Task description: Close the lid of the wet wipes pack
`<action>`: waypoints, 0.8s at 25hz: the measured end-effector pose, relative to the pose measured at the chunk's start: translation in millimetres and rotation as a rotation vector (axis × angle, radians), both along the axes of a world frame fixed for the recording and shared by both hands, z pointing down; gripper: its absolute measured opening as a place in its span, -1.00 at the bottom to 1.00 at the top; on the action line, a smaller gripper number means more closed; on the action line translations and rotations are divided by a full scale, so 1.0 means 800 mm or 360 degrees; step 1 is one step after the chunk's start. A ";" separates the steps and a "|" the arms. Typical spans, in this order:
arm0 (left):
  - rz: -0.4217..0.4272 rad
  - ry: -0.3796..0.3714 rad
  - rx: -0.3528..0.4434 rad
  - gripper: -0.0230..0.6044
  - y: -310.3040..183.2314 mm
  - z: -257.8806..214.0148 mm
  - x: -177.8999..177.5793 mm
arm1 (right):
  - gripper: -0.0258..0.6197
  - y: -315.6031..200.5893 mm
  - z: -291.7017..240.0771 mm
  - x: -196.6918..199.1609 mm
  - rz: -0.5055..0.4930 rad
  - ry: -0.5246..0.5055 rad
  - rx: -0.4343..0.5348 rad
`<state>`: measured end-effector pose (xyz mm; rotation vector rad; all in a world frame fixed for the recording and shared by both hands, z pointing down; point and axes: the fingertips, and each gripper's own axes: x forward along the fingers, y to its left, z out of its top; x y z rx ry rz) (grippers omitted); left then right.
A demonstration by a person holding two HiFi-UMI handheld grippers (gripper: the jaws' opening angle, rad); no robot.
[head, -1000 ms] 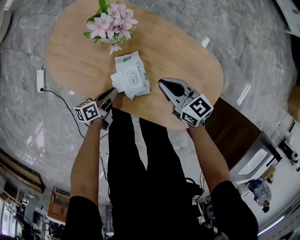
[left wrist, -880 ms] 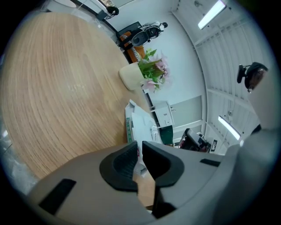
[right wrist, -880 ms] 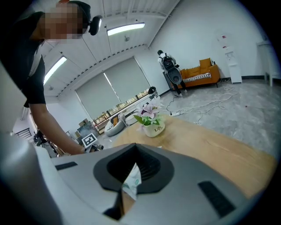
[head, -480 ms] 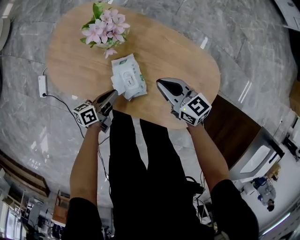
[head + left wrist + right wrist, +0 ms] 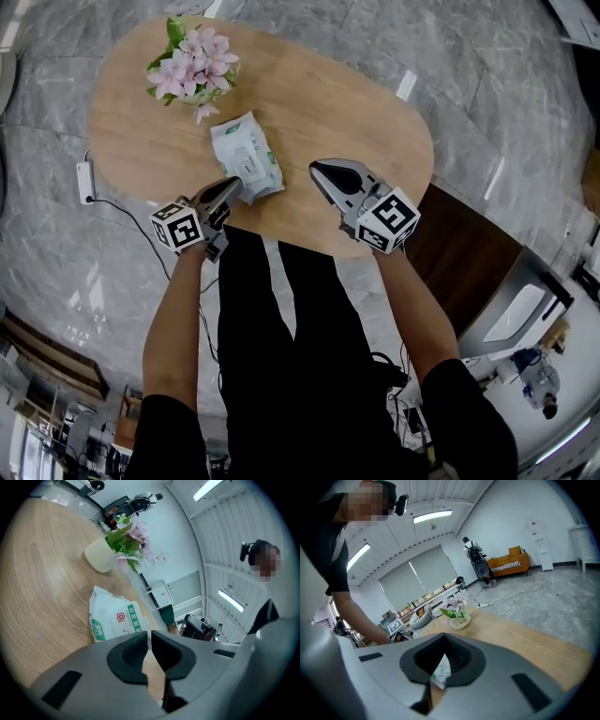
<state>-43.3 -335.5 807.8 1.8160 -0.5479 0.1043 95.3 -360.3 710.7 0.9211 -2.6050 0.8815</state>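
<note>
Left tool (image 5: 231, 187) is hovering with jaws pinched together, empty, just beside the near end of the wet wipes pack (image 5: 246, 156) — lying lengthwise away across the bench (image 5: 356, 122); right tool (image 5: 320, 172), likewise closed, is hanging farther off.

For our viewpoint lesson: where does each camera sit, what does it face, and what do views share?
Head view: on the person's head, looking down at table, wipes pack, forearms, left gripper, right gripper.
Left gripper view: rides that gripper, faces pack and flowers past shut jaws.
Right gripper view: likewise, facing flowers and the left forearm.
Shared: flowers, pack.
</note>
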 end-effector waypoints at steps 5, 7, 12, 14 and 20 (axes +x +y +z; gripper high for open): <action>0.0023 -0.0125 0.0059 -0.81 -0.014 0.008 0.009 | -0.90 0.015 0.004 0.001 -0.0045 -0.0022 -0.0009; 0.0077 -0.0218 0.0110 -0.82 -0.017 0.012 0.013 | -0.90 0.018 0.006 0.000 -0.0053 -0.0027 -0.0020; 0.0220 -0.0427 0.0221 -0.82 -0.021 0.018 0.027 | -0.90 0.024 0.007 -0.005 -0.0102 -0.0056 -0.0031; 0.0262 -0.0500 0.0255 -0.83 -0.024 0.021 0.029 | -0.90 0.024 0.006 -0.008 -0.0121 -0.0061 -0.0027; 0.0343 -0.0703 0.0328 -0.85 -0.041 0.028 0.027 | -0.90 0.019 0.011 -0.010 -0.0129 -0.0061 -0.0040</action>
